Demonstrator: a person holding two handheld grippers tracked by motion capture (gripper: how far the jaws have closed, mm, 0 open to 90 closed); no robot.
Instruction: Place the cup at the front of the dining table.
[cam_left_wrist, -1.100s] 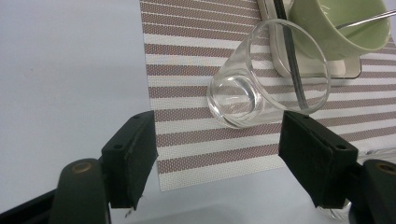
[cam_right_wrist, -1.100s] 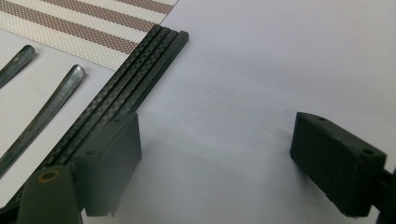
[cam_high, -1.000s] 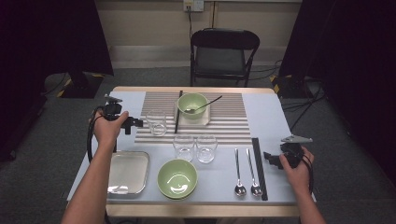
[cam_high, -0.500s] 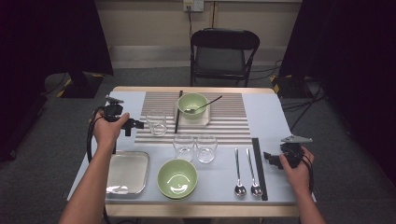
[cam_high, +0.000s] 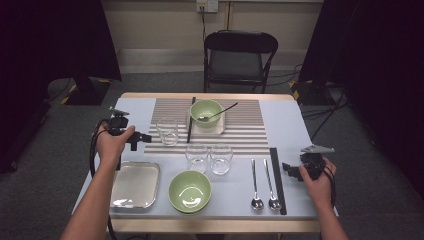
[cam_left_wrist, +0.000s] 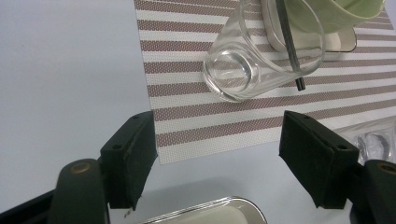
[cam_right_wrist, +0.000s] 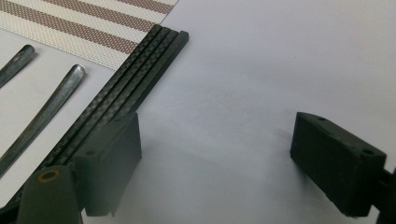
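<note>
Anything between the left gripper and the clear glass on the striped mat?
Nothing: left gripper view shows bare striped placemat between the open left gripper and clear glass tumbler.

The desk has a pale blue-grey top with a light wooden edge. On it lies a woven placemat striped in cream and brown. Two round bowls are pale green: the far bowl sits on a cream square dish, the near bowl on the bare desk. Three drinking glasses are clear and colourless. The rectangular metal tray is silver, as are the two spoons. The chopsticks are black with a fine chequered weave. Both the left gripper and the right gripper are black. The folding chair is black.
</note>
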